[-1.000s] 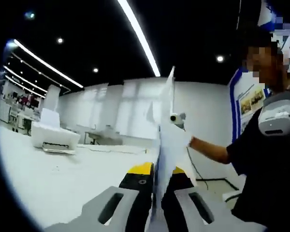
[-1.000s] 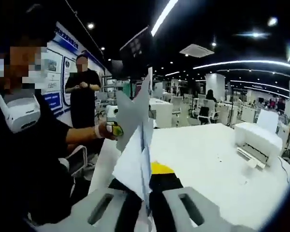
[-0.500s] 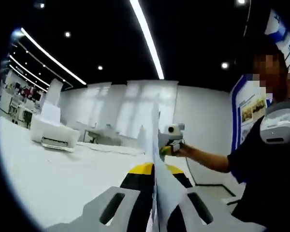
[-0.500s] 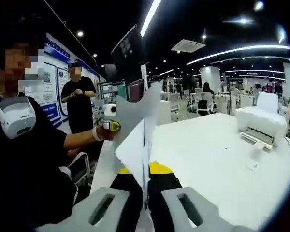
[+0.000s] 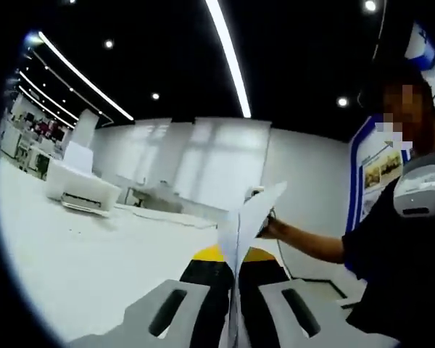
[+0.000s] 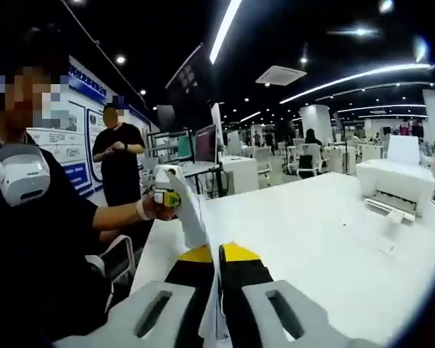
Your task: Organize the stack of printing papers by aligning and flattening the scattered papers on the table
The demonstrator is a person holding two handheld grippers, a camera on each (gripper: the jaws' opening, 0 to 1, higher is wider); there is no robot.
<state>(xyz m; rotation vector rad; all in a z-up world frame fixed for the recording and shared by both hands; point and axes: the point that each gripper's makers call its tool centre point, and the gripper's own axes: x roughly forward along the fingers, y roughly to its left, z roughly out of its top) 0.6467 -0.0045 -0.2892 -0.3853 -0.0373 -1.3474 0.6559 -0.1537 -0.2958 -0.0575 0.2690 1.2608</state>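
Note:
A stack of white printing papers (image 5: 241,225) is held edge-on above the white table (image 5: 80,261), stretched between both grippers. My left gripper (image 5: 235,255) is shut on one end of the stack, the sheets rising from between its yellow-tipped jaws. My right gripper (image 6: 219,254) is shut on the other end of the papers (image 6: 193,217). In the right gripper view the left gripper (image 6: 167,192) shows at the far end of the sheets, held by a person's hand (image 6: 148,210). The sheets hide most of the right gripper in the left gripper view.
A white printer (image 5: 80,192) stands on the table; it also appears as the printer (image 6: 393,185) at the right. The person holding the grippers (image 5: 402,246) is close by. Another person (image 6: 123,163) stands behind. Desks and chairs (image 6: 304,156) fill the background.
The sheets stood tall and fanned out a second ago; now they sit lower and closer together between the grippers. Both grippers stay shut on the stack.

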